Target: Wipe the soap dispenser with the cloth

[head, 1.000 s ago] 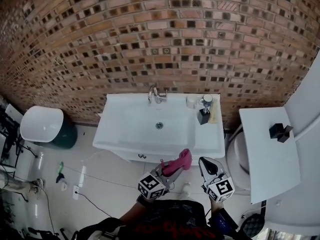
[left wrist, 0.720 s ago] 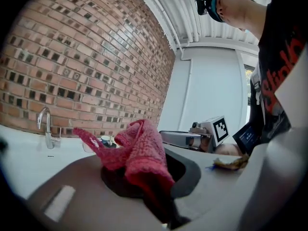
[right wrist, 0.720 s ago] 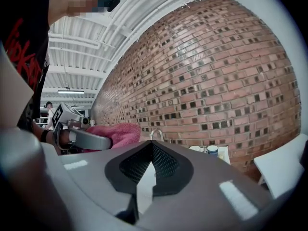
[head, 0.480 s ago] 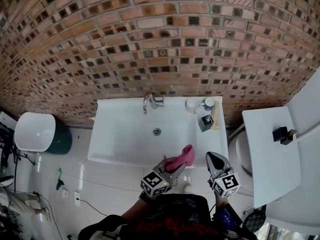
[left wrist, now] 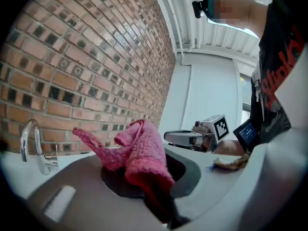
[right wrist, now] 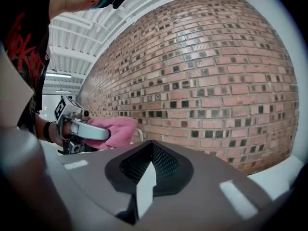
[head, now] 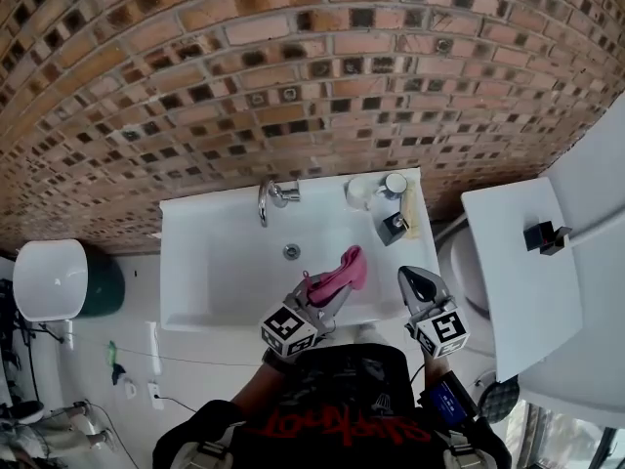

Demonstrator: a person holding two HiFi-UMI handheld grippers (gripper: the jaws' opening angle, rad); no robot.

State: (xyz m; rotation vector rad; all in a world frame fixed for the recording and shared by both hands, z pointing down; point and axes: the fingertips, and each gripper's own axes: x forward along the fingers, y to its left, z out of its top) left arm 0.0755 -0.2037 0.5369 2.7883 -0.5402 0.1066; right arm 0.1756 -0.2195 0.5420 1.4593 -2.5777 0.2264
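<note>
Head view: the soap dispenser (head: 393, 226) stands at the sink's (head: 210, 272) two o'clock corner, nothing touching it, so wiping has not begun.

Left gripper view: the left gripper (left wrist: 161, 203) pinches the pink cloth (left wrist: 139, 153).

Right gripper view: the right gripper (right wrist: 143, 179) is pressed together and empty — the whole wipe remains.

Pink cloth (head: 337, 274) is hanging bunched and crumpled, being pinched in the left gripper (head: 329, 295) jaws, hovering over the front edge of the white sink (head: 195, 262). Dark soap dispenser (head: 392, 228) is standing on the sink's back right ledge, sitting around 2 o'clock from the cloth, well apart.
</note>
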